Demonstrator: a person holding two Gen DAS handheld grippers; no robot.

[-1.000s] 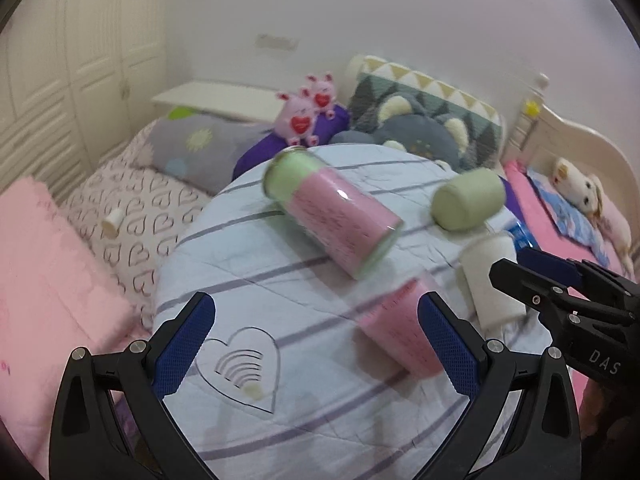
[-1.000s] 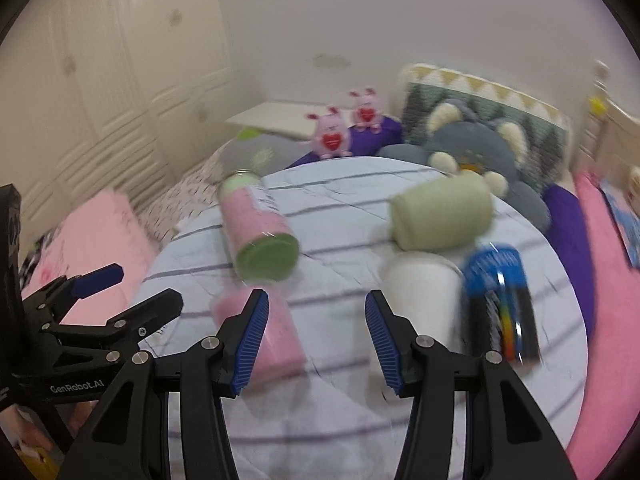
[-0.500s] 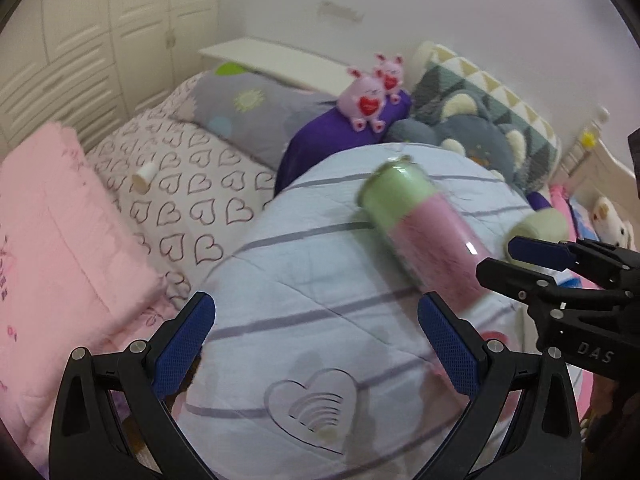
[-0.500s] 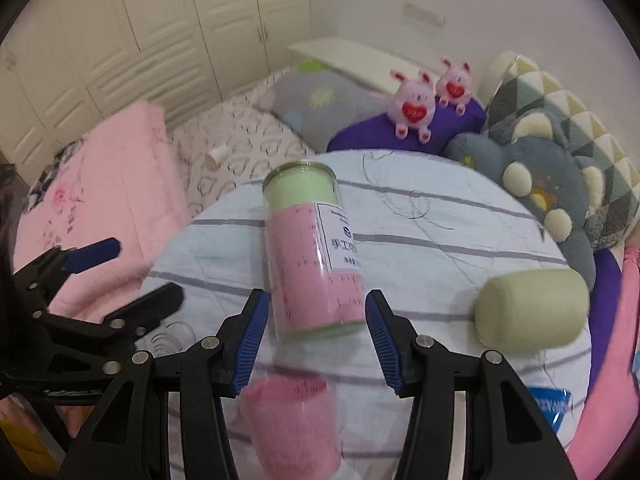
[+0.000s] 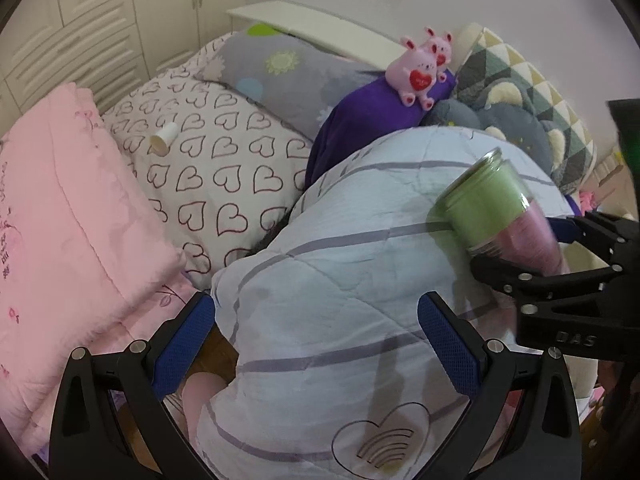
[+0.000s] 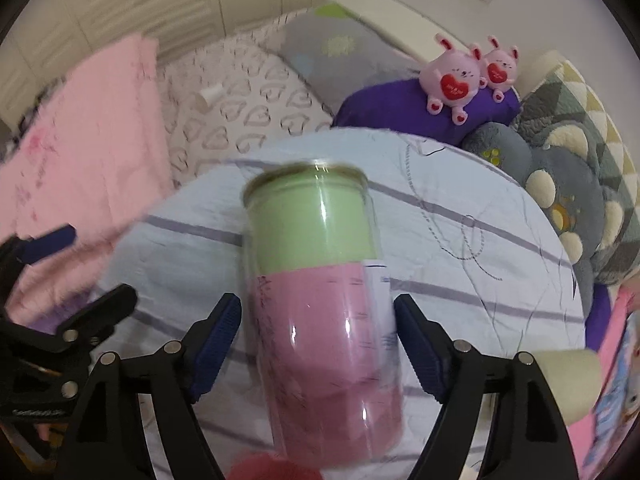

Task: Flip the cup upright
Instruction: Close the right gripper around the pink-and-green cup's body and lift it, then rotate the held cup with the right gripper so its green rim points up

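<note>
The right gripper (image 6: 318,350) has its jaws spread wide around the clear cup (image 6: 320,304), which lies on the striped quilt (image 6: 460,240) with its green end toward 12 o'clock. To do this well, it should close squarely on the pink midsection before tipping. The left gripper (image 5: 316,346), at 9 o'clock, hangs wide and empty.

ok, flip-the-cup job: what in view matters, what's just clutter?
Job: pink and green cup, lying between the open right claw; left claw, open, nothing between its fingers.

Clutter: pink bunny toys, grey bear cushion, pink blanket, pale green roll.
</note>
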